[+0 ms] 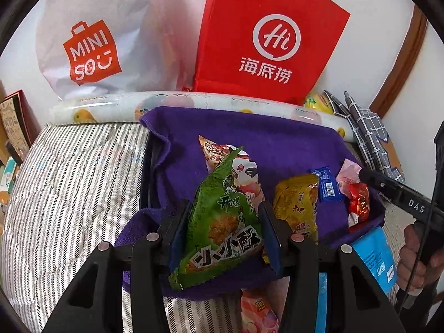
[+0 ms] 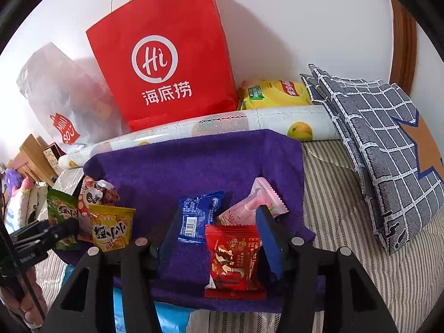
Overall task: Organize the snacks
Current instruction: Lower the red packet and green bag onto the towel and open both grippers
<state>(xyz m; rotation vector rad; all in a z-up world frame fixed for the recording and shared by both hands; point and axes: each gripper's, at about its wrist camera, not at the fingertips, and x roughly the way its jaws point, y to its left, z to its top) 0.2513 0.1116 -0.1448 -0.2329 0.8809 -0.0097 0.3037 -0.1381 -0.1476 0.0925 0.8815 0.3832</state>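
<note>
A purple towel (image 2: 194, 163) lies spread on a striped bed; over its near left part, the left claw (image 1: 222, 230) is clamped on a green snack packet (image 1: 222, 222); on its near right part, the right claw (image 2: 219, 238) stands apart around a red snack packet (image 2: 236, 260), its right pad beside the wrapper.

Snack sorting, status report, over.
Left gripper clamped on green snack bag. Right gripper open around red packet, which lies on purple cloth. Nothing blocking.

Six snack packets (image 2: 234, 258), two bags (image 2: 163, 63)
</note>
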